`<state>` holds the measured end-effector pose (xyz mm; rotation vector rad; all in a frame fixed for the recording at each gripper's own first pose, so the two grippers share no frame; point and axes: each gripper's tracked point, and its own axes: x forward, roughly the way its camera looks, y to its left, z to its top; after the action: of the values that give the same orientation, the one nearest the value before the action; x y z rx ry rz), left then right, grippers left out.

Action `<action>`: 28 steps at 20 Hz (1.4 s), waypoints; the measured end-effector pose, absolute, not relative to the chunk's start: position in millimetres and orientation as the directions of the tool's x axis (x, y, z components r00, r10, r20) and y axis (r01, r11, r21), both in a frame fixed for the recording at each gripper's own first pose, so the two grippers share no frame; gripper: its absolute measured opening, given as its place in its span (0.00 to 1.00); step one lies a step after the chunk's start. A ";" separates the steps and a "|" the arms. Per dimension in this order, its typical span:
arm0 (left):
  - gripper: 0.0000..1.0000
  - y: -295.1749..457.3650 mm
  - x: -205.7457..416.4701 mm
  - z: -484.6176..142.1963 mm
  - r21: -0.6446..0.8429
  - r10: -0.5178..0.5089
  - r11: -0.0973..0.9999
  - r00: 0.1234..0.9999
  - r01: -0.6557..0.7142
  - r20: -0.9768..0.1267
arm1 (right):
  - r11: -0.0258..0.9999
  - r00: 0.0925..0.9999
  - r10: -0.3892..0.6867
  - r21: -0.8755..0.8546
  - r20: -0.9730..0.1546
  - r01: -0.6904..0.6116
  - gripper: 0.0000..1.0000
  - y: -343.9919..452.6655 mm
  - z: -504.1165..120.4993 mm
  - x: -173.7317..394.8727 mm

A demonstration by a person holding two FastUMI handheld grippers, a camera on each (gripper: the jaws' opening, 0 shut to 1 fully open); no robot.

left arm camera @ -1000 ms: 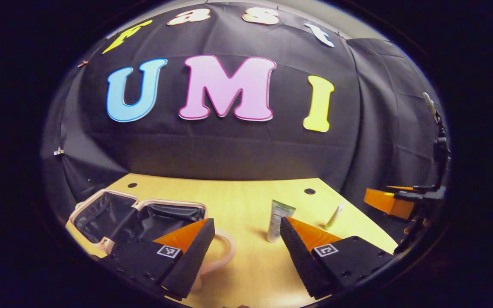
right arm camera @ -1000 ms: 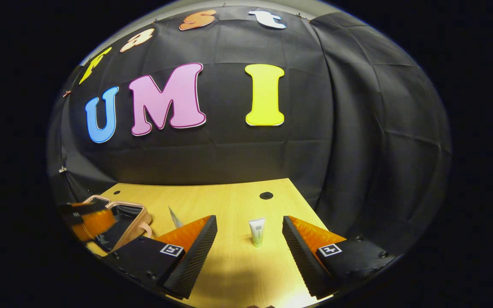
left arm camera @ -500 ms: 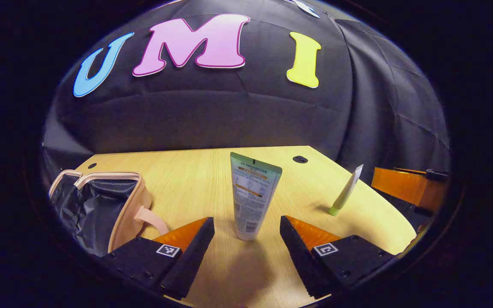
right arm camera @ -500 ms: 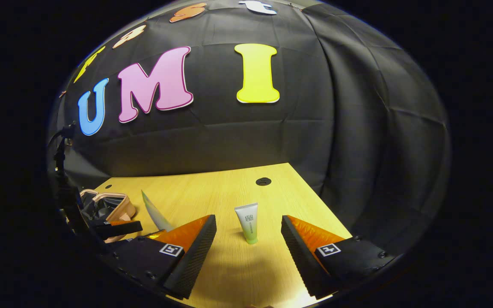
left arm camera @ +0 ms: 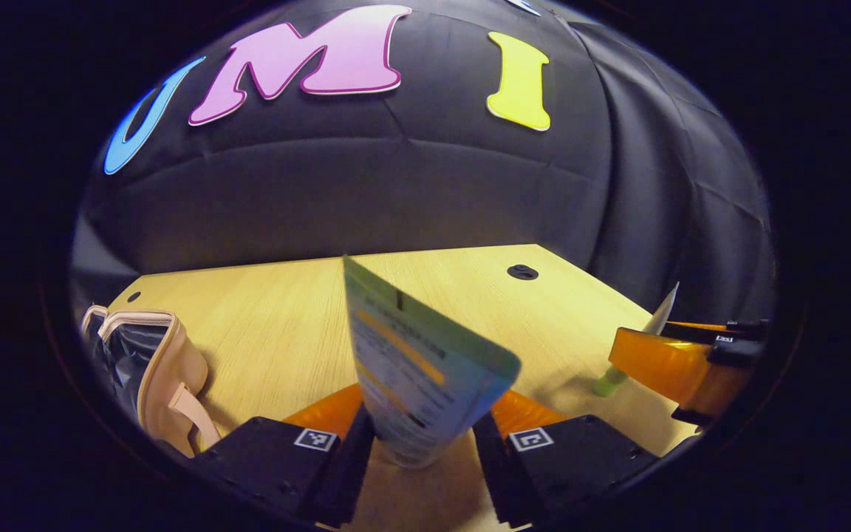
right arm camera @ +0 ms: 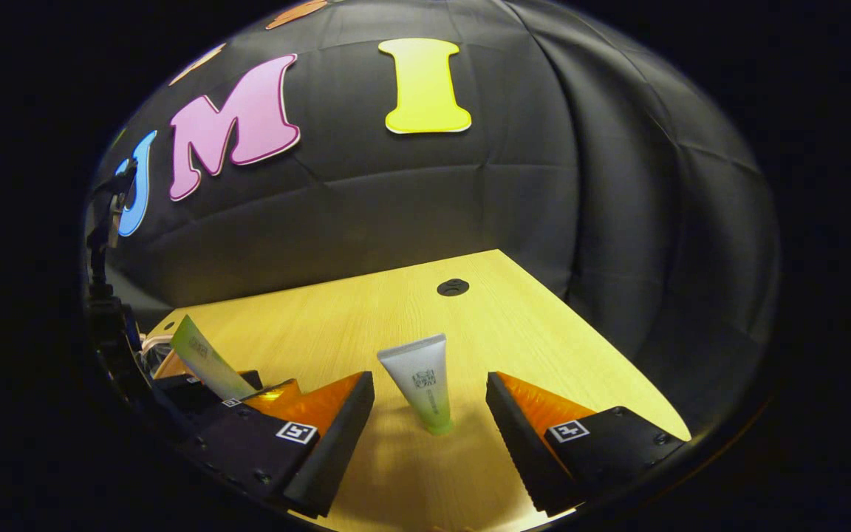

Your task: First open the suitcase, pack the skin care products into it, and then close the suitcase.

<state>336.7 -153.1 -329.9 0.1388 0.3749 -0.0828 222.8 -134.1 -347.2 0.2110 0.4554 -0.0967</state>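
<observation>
- Suitcase (left arm camera: 163,377) lies open at table's (left arm camera: 278,325) left edge, dark lining up, so step 1 looks done; packing is the step in hand.
- Left gripper (left arm camera: 419,443) has its jaws closed in on the big tube (left arm camera: 425,377), both fingers appear to press its lower end, near the cap. Tube leans to the right w/ crimped end up. Low grip probably bc that's the stiffer part.
- Right gripper (right arm camera: 430,425) spread wide, nothing held. Small tube (right arm camera: 425,388) stands cap-down on the table between the fingers, touching neither; lined up for a pinch, I'd guess.
- Both grippers held low and roughly level over the table, pointing toward the back wall.
- From right gripper view, left gripper sits off to the left w/ big tube sticking up.
</observation>
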 end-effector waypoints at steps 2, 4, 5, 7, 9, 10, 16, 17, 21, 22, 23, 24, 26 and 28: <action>0.51 -152.2 337.2 -330.1 0.113 -0.056 0.988 0.928 0.105 -0.369 | 0.975 0.880 -0.030 0.179 -0.473 0.130 0.97 -128.1 -362.8 230.1; 0.47 -149.6 336.5 -328.4 0.108 -0.059 0.989 0.929 0.105 -0.366 | 0.978 0.875 -0.031 0.168 -0.483 0.128 0.98 -126.0 -372.2 239.3; 0.47 -147.0 335.5 -328.2 0.109 -0.055 0.989 0.929 0.102 -0.367 | 0.979 0.877 -0.036 0.162 -0.479 0.128 0.98 -126.7 -373.3 243.9; 0.47 -142.8 334.2 -327.8 0.106 -0.052 0.990 0.930 0.097 -0.365 | 0.980 0.880 -0.061 0.138 -0.472 0.142 0.98 -132.7 -376.8 252.9; 0.47 -142.2 332.1 -327.8 0.098 -0.058 0.990 0.929 0.100 -0.365 | 0.981 0.875 -0.077 0.122 -0.478 0.153 0.95 -135.4 -383.2 259.3; 0.47 -142.0 332.3 -327.9 0.100 -0.058 0.990 0.929 0.101 -0.365 | 0.981 0.872 -0.085 0.110 -0.483 0.157 0.84 -135.9 -384.6 261.5; 0.47 -141.6 327.0 -327.5 0.100 -0.072 0.988 0.929 0.116 -0.364 | 0.996 0.876 -0.066 0.023 -0.477 0.087 0.26 -122.1 -373.7 254.9; 0.47 -141.6 324.9 -325.4 0.095 -0.080 0.988 0.929 0.121 -0.361 | 0.997 0.886 -0.058 0.011 -0.461 0.071 0.20 -119.4 -365.1 252.1; 0.45 -143.6 310.5 -305.3 0.069 -0.118 0.987 0.942 0.146 -0.314 | 1.000 0.909 -0.007 0.016 -0.417 0.015 0.25 -101.7 -330.1 240.3; 0.46 -141.3 305.9 -296.2 0.075 -0.118 0.986 0.946 0.147 -0.300 | 1.000 0.910 0.011 0.022 -0.415 -0.002 0.25 -94.8 -321.7 235.4; 0.46 -137.5 300.5 -281.8 0.083 -0.120 0.985 0.953 0.149 -0.279 | 1.000 0.911 0.029 0.018 -0.411 -0.023 0.25 -87.1 -312.4 230.3; 0.45 -132.1 293.1 -265.8 0.082 -0.119 0.986 0.958 0.145 -0.262 | 0.999 0.915 0.047 0.009 -0.400 -0.047 0.25 -78.5 -300.1 224.4; 0.45 -114.9 274.7 -232.8 0.067 -0.109 0.989 0.966 0.129 -0.236 | 0.995 0.921 0.097 0.001 -0.376 -0.104 0.25 -56.5 -273.9 215.4; 0.45 -85.2 253.3 -202.5 0.053 -0.078 0.994 0.969 0.093 -0.233 | 0.988 0.920 0.151 0.017 -0.361 -0.155 0.25 -30.3 -248.8 205.7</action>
<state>253.3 -85.2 -202.5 0.0637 0.2326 -0.0866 205.7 -30.3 -248.8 -0.0118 0.3697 0.1573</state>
